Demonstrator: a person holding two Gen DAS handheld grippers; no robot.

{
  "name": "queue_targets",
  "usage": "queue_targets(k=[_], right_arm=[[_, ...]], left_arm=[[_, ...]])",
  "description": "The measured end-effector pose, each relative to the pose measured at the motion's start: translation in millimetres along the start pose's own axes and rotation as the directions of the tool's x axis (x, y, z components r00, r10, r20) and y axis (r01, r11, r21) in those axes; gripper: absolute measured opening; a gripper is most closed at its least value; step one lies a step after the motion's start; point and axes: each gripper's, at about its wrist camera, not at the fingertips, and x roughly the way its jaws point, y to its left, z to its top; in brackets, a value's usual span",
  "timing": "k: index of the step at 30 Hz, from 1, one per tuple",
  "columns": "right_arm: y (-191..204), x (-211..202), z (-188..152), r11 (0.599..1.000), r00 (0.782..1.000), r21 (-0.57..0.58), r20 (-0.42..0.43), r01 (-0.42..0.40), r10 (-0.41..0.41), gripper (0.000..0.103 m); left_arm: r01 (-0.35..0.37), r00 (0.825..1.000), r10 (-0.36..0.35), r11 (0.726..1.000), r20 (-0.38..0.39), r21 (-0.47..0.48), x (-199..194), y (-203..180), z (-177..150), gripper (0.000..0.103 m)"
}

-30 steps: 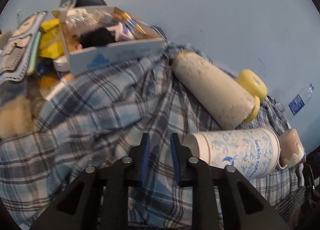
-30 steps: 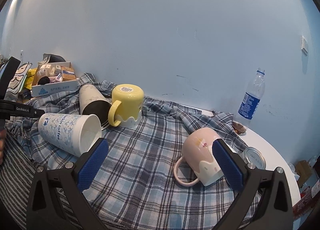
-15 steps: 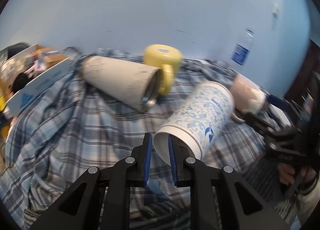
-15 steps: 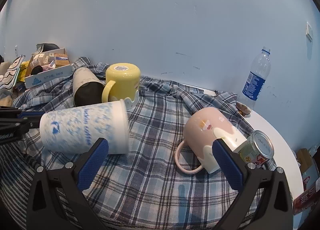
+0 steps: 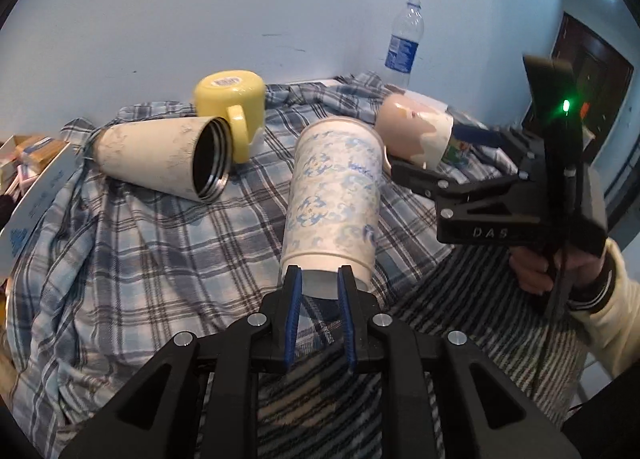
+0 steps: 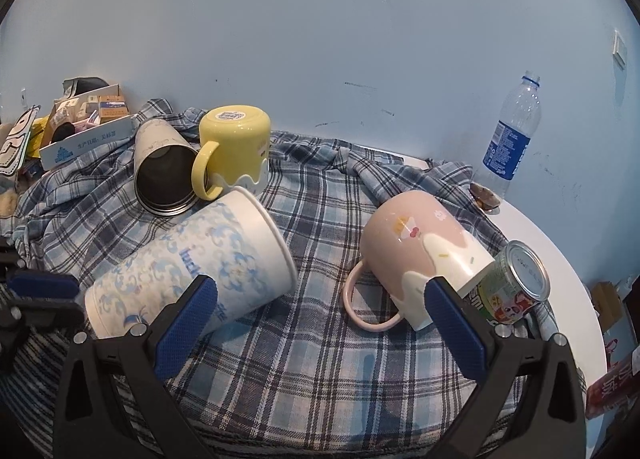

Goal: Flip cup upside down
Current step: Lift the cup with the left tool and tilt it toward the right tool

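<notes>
A round white table [image 6: 556, 255] stands against a pale blue wall [image 6: 320, 39]. A blue and white checked cloth [image 6: 304, 355] covers most of it, rumpled along the far edge, leaving bare tabletop at the right. A striped cloth [image 5: 472, 291] lies at the near edge. On the checked cloth, far left, a cream metal tumbler [image 6: 160, 167] lies on its side, touching an upside-down yellow mug [image 6: 236, 143]. A pink mug [image 6: 420, 259] lies tilted at the right, beside a tin can [image 6: 516, 283]. A plastic water bottle [image 6: 512, 135] stands upright on the bare tabletop by the wall.
</notes>
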Motion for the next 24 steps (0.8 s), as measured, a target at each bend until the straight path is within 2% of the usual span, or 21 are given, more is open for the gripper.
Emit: queue_targets(k=[2,3,6,8,10,12,14,17,20,24], right_arm=[[1,-4,-1,1.0,1.0,-0.003,0.01,0.0,0.0,0.093],[2,-5,-1,1.0,1.0,-0.004,0.01,-0.002,0.002,0.09],[4,-2,-2,1.0,0.999,-0.006,-0.016,-0.03,0.03,0.076],[5,1,-3,0.998,0.997,-0.004,-0.038,-0.061,0.061,0.066],[5,3,-3,0.995,0.994,0.01,-0.056,-0.098,0.099,0.046],[4,5,-4,0.992,0.99,0.025,-0.073,-0.122,0.123,0.035],[4,8,-5,0.989,0.985,0.034,-0.091,-0.145,0.148,0.033],[6,10,-6,0.979,0.973,0.04,-0.113,-0.197,0.201,0.031],[14,10,-7,0.971,0.962,0.022,-0.128,-0.239,0.239,0.031],[24,11,-11,0.966,0.957,-0.01,-0.143,-0.257,0.253,0.031]], left_arm=[[-0.061,0.998,0.061,0.998,0.02,0.001,-9,4,2,0.056],[-0.113,0.993,0.114,0.994,0.038,-0.006,-16,7,5,0.057],[-0.157,0.986,0.159,0.987,0.053,-0.043,-17,18,16,0.056],[-0.177,0.983,0.18,0.982,0.036,-0.059,-9,24,22,0.045],[-0.234,0.972,0.235,0.97,0.004,-0.06,5,30,28,0.038],[-0.221,0.975,0.22,0.972,-0.029,-0.08,19,37,32,0.033],[-0.2,0.979,0.194,0.973,-0.06,-0.117,31,44,32,0.029],[-0.21,0.977,0.203,0.967,-0.062,-0.142,36,49,33,0.028],[-0.163,0.986,0.157,0.976,-0.051,-0.146,36,45,32,0.028],[-0.108,0.994,0.103,0.986,-0.044,-0.131,37,32,35,0.028]])
